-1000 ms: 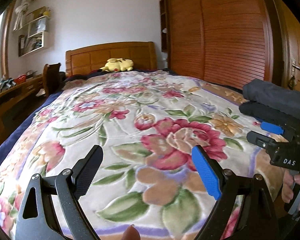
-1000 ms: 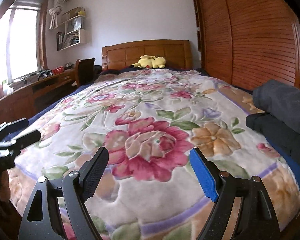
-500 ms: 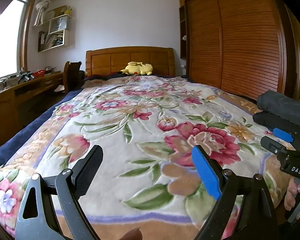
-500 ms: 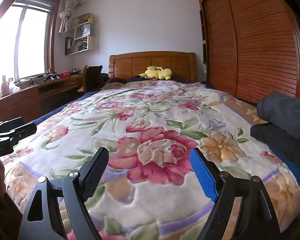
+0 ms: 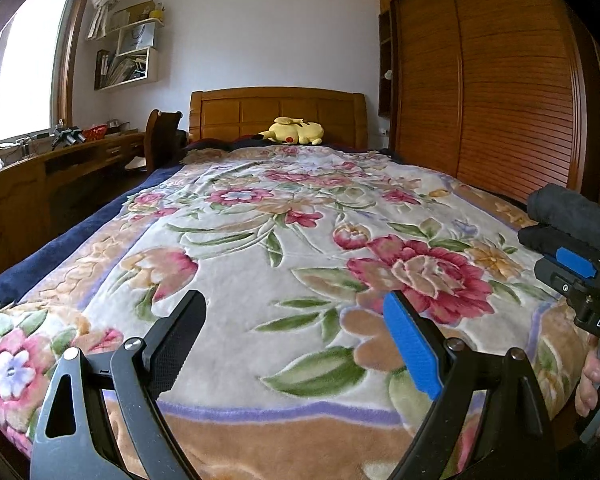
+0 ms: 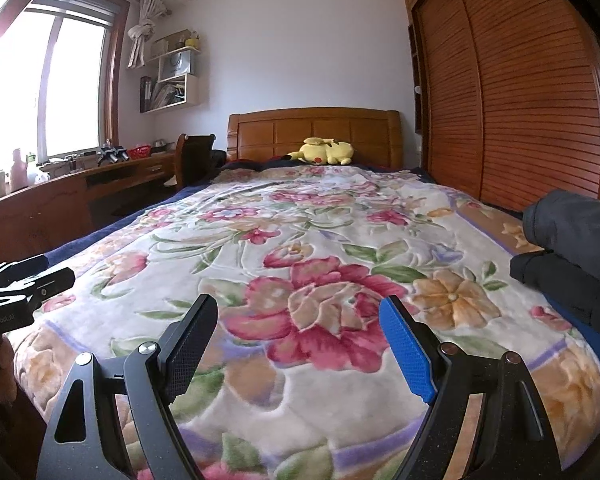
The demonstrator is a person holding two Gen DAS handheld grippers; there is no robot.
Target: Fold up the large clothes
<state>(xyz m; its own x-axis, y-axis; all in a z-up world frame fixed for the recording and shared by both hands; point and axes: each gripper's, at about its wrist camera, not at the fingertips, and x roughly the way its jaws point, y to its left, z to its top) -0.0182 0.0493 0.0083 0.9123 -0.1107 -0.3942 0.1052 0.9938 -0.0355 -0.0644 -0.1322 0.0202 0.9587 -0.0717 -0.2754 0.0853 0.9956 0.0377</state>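
Dark folded garments (image 6: 572,248) lie stacked at the right edge of the bed (image 5: 260,248), on the floral blanket (image 6: 320,280); these appear to be the large clothes of the task. Both tools hover over the foot of the bed with jaws set wide apart and nothing between them. The right tool (image 6: 300,344) stands nearest the stack, which lies ahead and to its right, well clear of the blue pad. The left tool (image 5: 296,344) stands further left, apart from the stack; in its view the right tool (image 5: 580,284) sits between. The likely step is reaching for a garment. Recommended practice: approach low, pinch one layer at an edge, lift it onto open blanket.
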